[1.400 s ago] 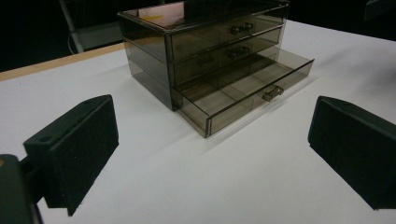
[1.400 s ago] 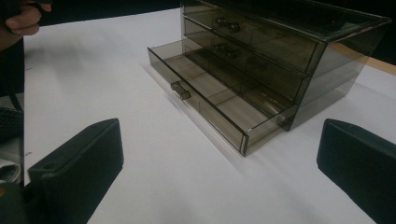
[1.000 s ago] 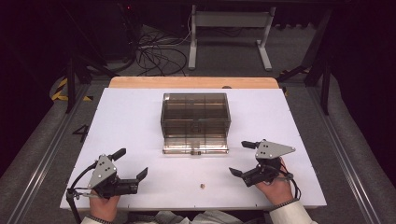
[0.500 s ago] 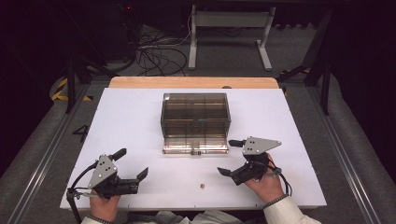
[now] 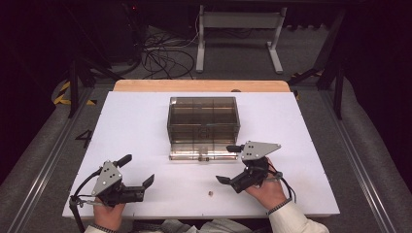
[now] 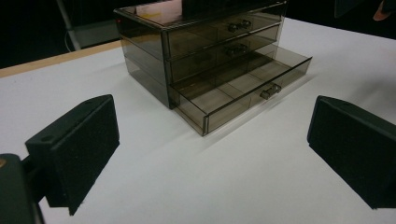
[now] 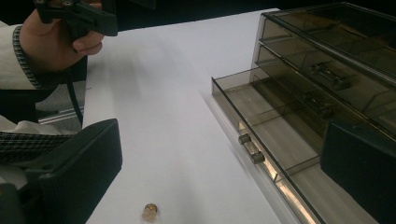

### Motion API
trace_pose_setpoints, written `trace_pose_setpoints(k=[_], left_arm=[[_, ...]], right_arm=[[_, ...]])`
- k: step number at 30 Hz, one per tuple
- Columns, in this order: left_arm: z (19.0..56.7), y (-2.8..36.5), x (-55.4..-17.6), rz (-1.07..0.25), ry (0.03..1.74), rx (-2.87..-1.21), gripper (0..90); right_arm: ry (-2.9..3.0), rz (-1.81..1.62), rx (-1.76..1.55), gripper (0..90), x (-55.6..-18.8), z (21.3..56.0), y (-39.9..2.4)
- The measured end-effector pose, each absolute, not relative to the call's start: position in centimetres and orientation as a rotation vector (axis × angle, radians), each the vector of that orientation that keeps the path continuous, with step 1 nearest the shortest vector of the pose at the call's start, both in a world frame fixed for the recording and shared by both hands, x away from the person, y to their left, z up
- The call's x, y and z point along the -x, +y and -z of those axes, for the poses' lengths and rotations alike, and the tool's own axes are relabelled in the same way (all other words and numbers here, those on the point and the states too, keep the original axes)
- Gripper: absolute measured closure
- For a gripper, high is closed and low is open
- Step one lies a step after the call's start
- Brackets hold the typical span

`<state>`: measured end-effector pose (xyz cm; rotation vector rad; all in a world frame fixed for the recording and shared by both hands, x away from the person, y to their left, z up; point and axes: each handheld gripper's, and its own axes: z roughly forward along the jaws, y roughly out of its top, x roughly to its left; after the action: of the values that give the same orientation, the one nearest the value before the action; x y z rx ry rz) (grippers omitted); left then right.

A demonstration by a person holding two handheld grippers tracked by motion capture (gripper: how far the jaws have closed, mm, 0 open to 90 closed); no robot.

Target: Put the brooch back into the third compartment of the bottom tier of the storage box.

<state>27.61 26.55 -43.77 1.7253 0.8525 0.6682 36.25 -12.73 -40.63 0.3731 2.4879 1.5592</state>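
Observation:
A smoky clear three-drawer box (image 5: 204,116) stands mid-table, its bottom drawer (image 5: 204,156) pulled out and empty. A small golden bead (image 5: 210,193) lies on the white table (image 5: 131,126) in front of the drawer. My right gripper (image 5: 223,164) hovers open just right of the bead, by the drawer's front right corner. My left gripper (image 5: 140,168) rests open at the near left. In the right gripper view the bead (image 7: 149,212) lies low between the wide jaws, the drawer (image 7: 271,140) to its right. The left gripper view looks at the box (image 6: 205,42) and open drawer (image 6: 243,88).
A wooden strip (image 5: 201,86) borders the table's far edge. Beyond it are cables (image 5: 165,53) on the floor and a metal stand (image 5: 238,29). The left hand with its gripper (image 7: 70,18) appears at the top left of the right gripper view.
My right gripper has moved left and slightly forward, toward the drawer front and the bead. The left gripper has stayed in place.

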Motion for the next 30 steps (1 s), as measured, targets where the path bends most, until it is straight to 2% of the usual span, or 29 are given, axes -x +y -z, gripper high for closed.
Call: trace_pose_setpoints(k=[16, 25, 30], left_arm=[[43.8, 26.6, -27.6, -0.667, 0.850, -1.731, 3.2], [43.7, 26.5, -27.6, -0.677, 0.846, -1.732, 3.2], [43.8, 26.4, -27.6, -0.673, 0.840, -1.737, 3.2]], right_arm=[[2.533, -1.649, -0.354, 0.2, -36.6, 41.0, -10.7], [2.591, -1.567, -0.320, 0.6, -36.0, 41.7, -9.9], [2.655, -1.501, -0.301, 4.5, -35.6, 42.0, -9.5]])
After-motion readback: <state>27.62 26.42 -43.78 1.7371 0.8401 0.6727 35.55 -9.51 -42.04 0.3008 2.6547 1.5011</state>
